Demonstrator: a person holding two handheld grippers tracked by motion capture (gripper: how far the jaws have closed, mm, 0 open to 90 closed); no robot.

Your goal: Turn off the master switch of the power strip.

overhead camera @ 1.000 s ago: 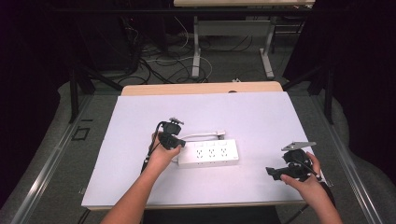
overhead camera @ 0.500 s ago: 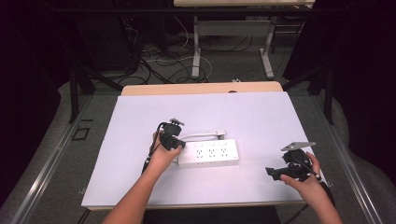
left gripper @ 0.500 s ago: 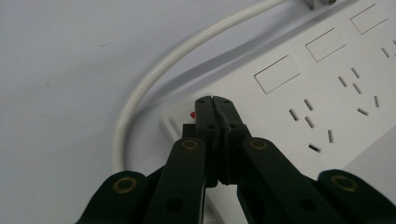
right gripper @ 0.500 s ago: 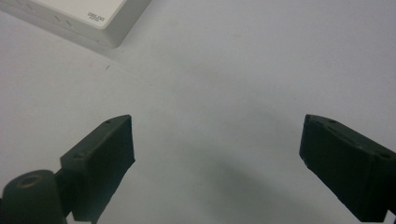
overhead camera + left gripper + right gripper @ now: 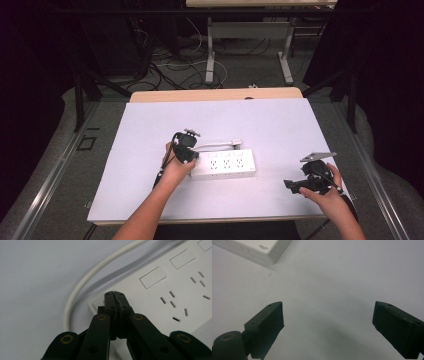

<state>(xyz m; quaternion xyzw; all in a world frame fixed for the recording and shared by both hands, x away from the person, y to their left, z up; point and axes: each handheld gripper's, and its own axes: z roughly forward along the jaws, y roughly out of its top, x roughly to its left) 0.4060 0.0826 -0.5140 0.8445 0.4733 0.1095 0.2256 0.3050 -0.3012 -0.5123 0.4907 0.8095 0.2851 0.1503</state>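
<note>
A white power strip (image 5: 223, 164) with three sockets lies flat near the middle of the white table top, and its white cable (image 5: 217, 145) curves out behind its left end. My left gripper (image 5: 191, 160) is shut with nothing between its jaws, its tips on or just above the strip's left end. The left gripper view has the closed tips (image 5: 114, 293) over that corner of the power strip (image 5: 160, 290), with the cable (image 5: 82, 282) bending past it. My right gripper (image 5: 292, 186) is held low at the front right, open and empty. Its jaws (image 5: 328, 317) stand wide over bare table, the power strip's corner (image 5: 254, 247) lying farther off.
The white table top (image 5: 150, 130) has a wooden edge (image 5: 215, 94) at the back. Beyond it, metal desk legs (image 5: 210, 55) and loose cables sit on the floor. A person's forearms come in from the table's front edge.
</note>
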